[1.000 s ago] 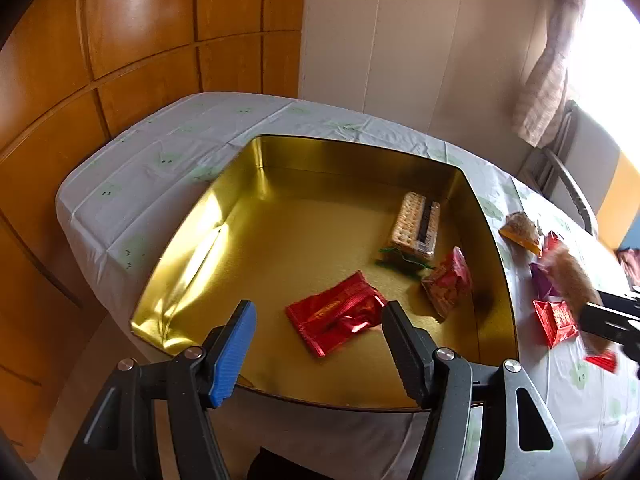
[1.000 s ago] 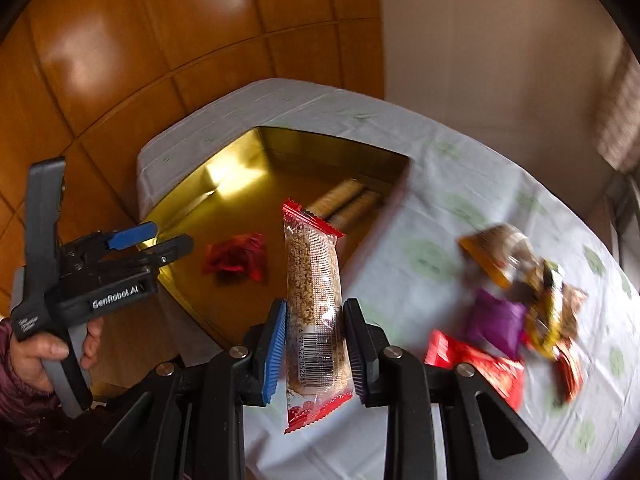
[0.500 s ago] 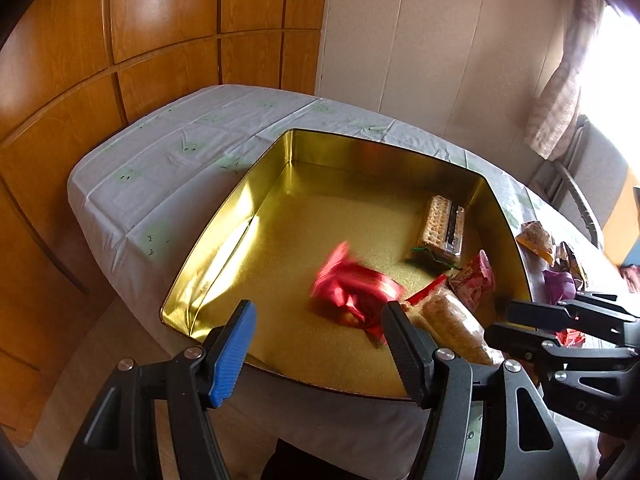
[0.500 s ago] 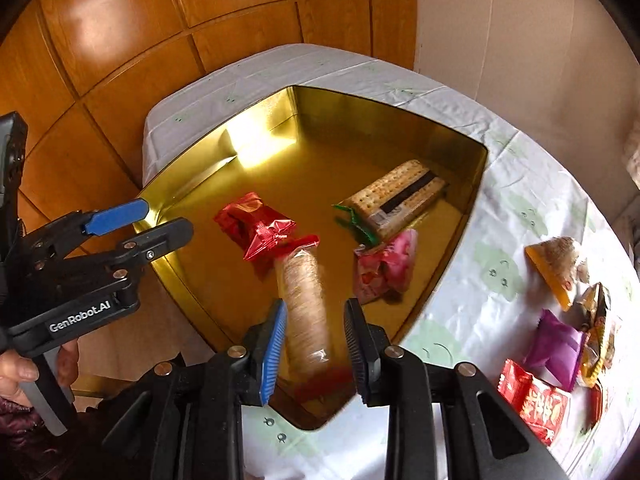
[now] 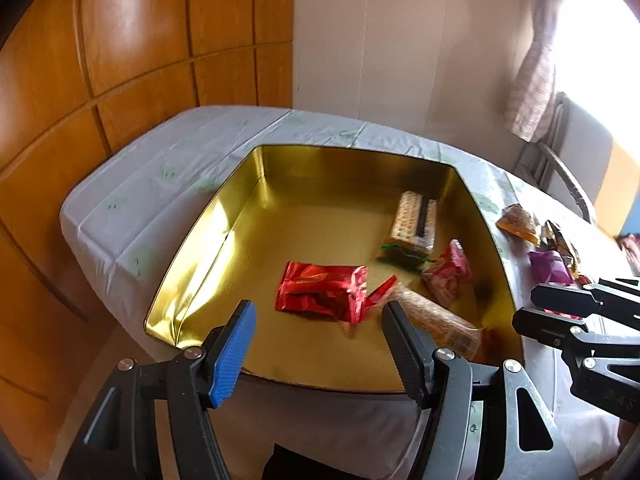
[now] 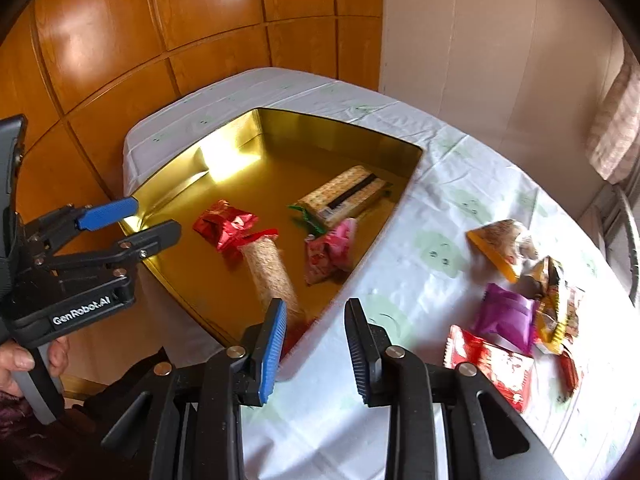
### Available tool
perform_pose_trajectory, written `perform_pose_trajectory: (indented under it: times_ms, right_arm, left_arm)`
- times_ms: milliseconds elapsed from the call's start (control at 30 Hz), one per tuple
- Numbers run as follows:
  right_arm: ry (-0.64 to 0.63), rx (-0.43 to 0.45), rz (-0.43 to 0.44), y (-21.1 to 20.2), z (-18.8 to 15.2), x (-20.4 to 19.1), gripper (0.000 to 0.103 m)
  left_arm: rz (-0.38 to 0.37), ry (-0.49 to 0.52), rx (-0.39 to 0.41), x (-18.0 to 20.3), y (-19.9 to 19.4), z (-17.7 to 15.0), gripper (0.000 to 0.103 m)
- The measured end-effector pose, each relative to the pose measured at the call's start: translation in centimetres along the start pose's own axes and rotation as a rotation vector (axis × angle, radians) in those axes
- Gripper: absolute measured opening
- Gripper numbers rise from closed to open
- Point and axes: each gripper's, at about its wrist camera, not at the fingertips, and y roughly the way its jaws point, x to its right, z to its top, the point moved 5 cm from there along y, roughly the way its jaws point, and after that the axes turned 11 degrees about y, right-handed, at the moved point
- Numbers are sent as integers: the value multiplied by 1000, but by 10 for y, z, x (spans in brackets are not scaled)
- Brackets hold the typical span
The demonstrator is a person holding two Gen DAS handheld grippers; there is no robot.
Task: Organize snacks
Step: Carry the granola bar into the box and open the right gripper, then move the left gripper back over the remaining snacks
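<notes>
Released a moment ago, the long grain bar (image 6: 270,270) that the right gripper (image 6: 314,342) carried over the table now lies inside the gold tin (image 6: 224,148), slanted against the tin's near wall with its red end up beside the red foil packet (image 6: 224,222). That gripper's fingers stand apart with nothing between them, hanging over the near corner of the tin and the tablecloth (image 6: 440,240); the bar is clear of both pads.

From the left wrist view the left gripper (image 5: 316,344) hovers at the tin's near edge, its blue pad and black pad well apart and empty. Through the gap you see the red foil packet (image 5: 320,292) lying flat near the middle of the tin floor, and the grain bar (image 5: 436,322) just beside it toward the right wall. A pink-and-red pouch (image 5: 446,280) sits close to the right wall, and behind it a cracker pack (image 5: 414,224) with a green wrapper end lies toward the far right corner.

Out on the tablecloth, well apart from the tin toward the table's right side, a loose cluster waits: an orange-edged bag (image 6: 502,246), a purple pouch (image 6: 506,316), a yellow wrapper (image 6: 554,300) touching the pouch, and a red-and-white packet (image 6: 490,364) nearest the right gripper. A hand (image 6: 24,360) in a dark sleeve grips the left tool's handle at the table's near left edge.
</notes>
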Motion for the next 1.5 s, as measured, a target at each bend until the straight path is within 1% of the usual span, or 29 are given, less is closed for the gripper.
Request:
perform_pose_trajectory:
  times_ms: [100,333,700,867,1000,1200,1367,1433,1500]
  right_arm:
    - [1,17,-33,-7,-3,11,35]
    - [34,33,-86,-21,-12,42,36]
    - [102,34,-165,-33,-31,93,38]
    - [123,34,-203,-38,-36,115,43]
    - [124,32,-251,-47,-38,137,44]
    - [180,38,-337,-65,-40,190,44]
    - [237,23,-410,-74,-50,239,44]
    - [285,17,-426,-74,-57,261,44]
    - [368,21,-412,-75,-66,282,44]
  left_arm:
    - [6,37,26,8,-7,4,66]
    - [18,114,76,25,-19,10,66]
    - [-5,166,72,46,-23,11,66]
    - [-19,188,67,56,-23,10,66]
    - [-25,209,69,64,-25,10,66]
    - [-39,241,74,75,-28,11,66]
    - [-49,271,70,87,-28,12,66]
    - [-54,283,66,92,-28,12,66]
    - [-64,296,61,98,-27,12,66]
